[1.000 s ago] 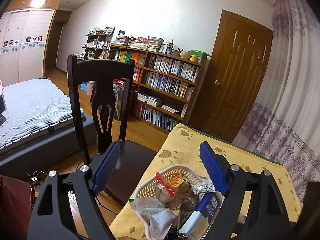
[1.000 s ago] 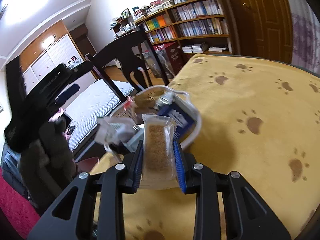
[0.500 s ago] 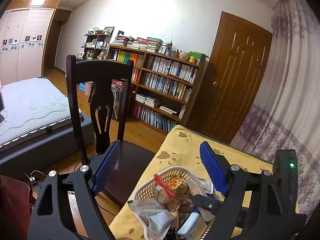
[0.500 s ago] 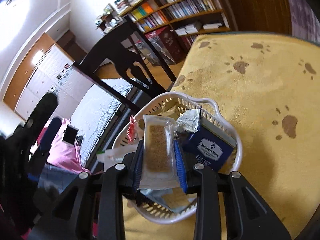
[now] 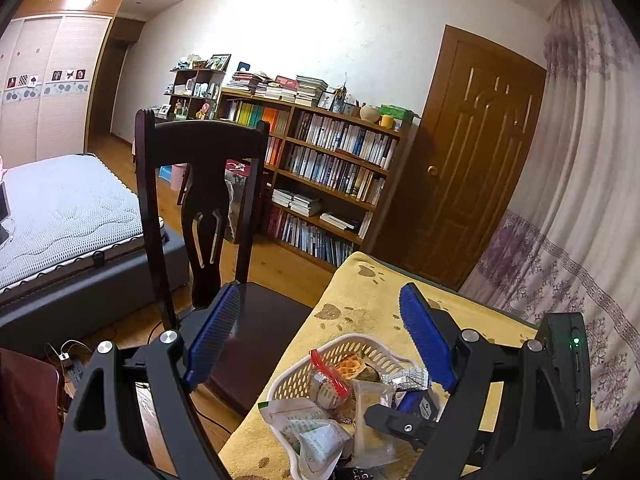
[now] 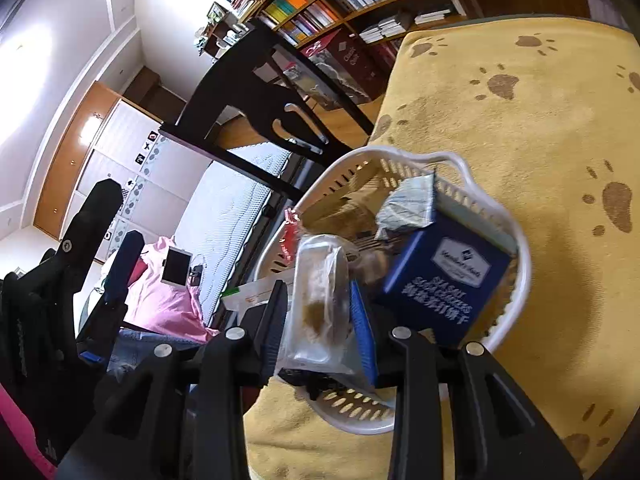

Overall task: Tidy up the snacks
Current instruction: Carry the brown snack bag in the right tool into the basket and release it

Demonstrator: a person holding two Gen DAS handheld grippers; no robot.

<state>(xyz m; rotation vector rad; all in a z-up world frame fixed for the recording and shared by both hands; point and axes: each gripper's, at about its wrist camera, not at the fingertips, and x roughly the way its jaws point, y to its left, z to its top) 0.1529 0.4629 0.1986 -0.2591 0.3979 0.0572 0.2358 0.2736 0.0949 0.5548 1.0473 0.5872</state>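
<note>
A clear snack packet (image 6: pixel 320 304) with a brown bar inside sits pinched between the blue pads of the right gripper (image 6: pixel 320 312), its jaws pressed in on the wrapper. The packet hangs over the near part of a white slotted basket (image 6: pixel 516 236), tilted, its top end above the other snacks. In the basket lie a blue box (image 6: pixel 448 280) against the right wall, a silver foil pouch (image 6: pixel 408 204) just beyond it, a red-sealed bag (image 5: pixel 326 380) and white paper sachets (image 5: pixel 316 436) spilling over the near-left rim. The basket stands at the near-left corner of a table covered in a yellow paw-print cloth (image 6: pixel 520 128). The left gripper (image 5: pixel 316 340) hovers above the basket, jaws spread wide and holding nothing. A dark wooden chair (image 5: pixel 200 200) stands just beside the table's left edge.
</note>
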